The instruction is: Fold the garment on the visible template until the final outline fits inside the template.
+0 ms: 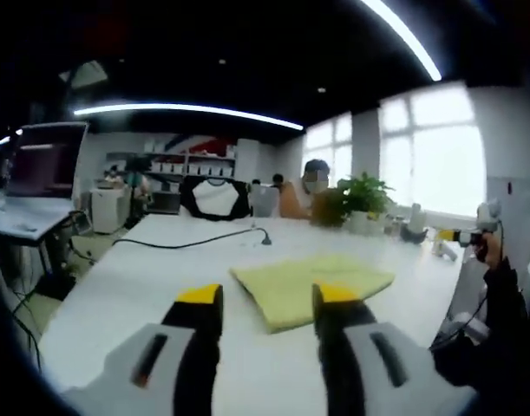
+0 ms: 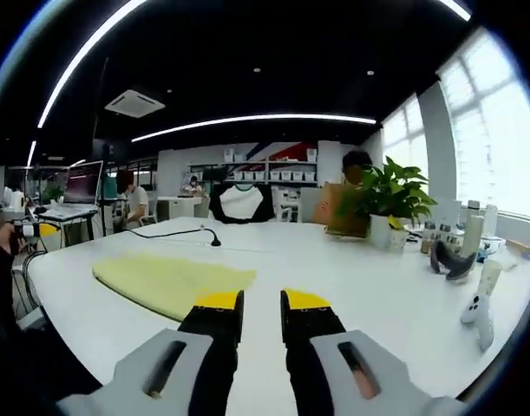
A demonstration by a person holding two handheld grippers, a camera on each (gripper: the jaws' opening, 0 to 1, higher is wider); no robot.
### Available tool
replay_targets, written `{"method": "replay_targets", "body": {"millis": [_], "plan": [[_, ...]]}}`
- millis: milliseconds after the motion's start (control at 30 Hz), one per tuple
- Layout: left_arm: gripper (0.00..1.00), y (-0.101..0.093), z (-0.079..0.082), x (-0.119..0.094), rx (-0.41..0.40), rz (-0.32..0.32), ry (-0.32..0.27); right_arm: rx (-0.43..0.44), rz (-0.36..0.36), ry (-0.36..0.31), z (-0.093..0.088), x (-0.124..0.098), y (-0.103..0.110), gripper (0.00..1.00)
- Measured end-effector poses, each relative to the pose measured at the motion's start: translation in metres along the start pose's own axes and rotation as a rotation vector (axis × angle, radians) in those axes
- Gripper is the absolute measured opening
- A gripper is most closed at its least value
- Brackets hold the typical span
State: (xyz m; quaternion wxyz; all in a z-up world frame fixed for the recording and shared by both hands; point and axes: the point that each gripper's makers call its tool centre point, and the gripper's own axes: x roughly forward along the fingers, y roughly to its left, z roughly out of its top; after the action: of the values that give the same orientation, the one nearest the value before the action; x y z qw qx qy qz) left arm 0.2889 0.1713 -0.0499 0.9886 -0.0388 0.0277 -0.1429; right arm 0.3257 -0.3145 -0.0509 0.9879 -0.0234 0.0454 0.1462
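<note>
My left gripper [image 1: 269, 305] hangs above the white worktop [image 1: 143, 277] with jaws spread wide and nothing between them; the yellow garment [image 1: 312, 286] lies folded flat just past the tips, toward the worktop's right edge. My right gripper [image 2: 261, 305] has its jaws parted by a narrow gap, empty, with the garment [image 2: 165, 282] off its left jaw near the worktop's left edge. A black cable [image 2: 173, 232] runs across the far side, and a potted plant [image 2: 390, 204] stands near the far right corner.
</note>
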Motion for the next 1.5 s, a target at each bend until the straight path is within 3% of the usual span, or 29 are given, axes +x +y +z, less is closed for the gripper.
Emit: {"method": "replay_targets", "body": {"millis": [167, 300, 367, 467, 567, 600, 633, 667, 700, 867, 1133, 1500], "plan": [[0.66, 0.003, 0.008, -0.009, 0.043, 0.053, -0.006, -0.021, -0.027, 0.021, -0.001, -0.002, 0.002, 0.4], [0.84, 0.008, 0.017, -0.014, 0.018, 0.087, -0.045, -0.026, -0.047, 0.044, -0.005, -0.003, -0.002, 0.52], [0.93, 0.011, 0.015, -0.015, 0.018, 0.096, -0.031, -0.012, -0.067, 0.033, -0.003, -0.004, -0.01, 0.65], [0.97, 0.014, 0.02, -0.02, 0.044, 0.121, -0.046, 0.006, -0.131, 0.036, -0.004, -0.01, -0.024, 0.72], [1.0, 0.012, 0.023, -0.023, 0.067, 0.122, -0.046, -0.083, -0.201, 0.078, -0.007, -0.016, -0.038, 0.9], [1.0, 0.013, 0.023, -0.025, 0.067, 0.129, -0.037, -0.126, -0.213, 0.06, -0.004, -0.016, -0.039, 1.0], [1.0, 0.015, 0.02, -0.027, 0.056, 0.148, -0.015, -0.203, -0.205, 0.021, 0.004, -0.017, -0.04, 0.99], [1.0, 0.017, 0.019, -0.028, 0.049, 0.162, -0.004, -0.262, -0.179, -0.076, 0.019, -0.016, -0.032, 0.99], [1.0, 0.018, 0.02, -0.029, 0.051, 0.172, -0.007, -0.24, -0.184, -0.088, 0.021, -0.019, -0.031, 0.99], [1.0, 0.028, 0.022, -0.039, 0.114, 0.265, -0.007, -0.176, -0.105, -0.05, 0.015, -0.018, -0.015, 0.99], [1.0, 0.018, 0.037, -0.054, 0.142, 0.254, -0.069, -0.104, -0.083, 0.02, -0.004, -0.013, -0.015, 1.0], [1.0, 0.01, 0.042, -0.049, 0.152, 0.212, -0.081, -0.09, -0.074, 0.015, 0.0, -0.009, -0.018, 1.0]]}}
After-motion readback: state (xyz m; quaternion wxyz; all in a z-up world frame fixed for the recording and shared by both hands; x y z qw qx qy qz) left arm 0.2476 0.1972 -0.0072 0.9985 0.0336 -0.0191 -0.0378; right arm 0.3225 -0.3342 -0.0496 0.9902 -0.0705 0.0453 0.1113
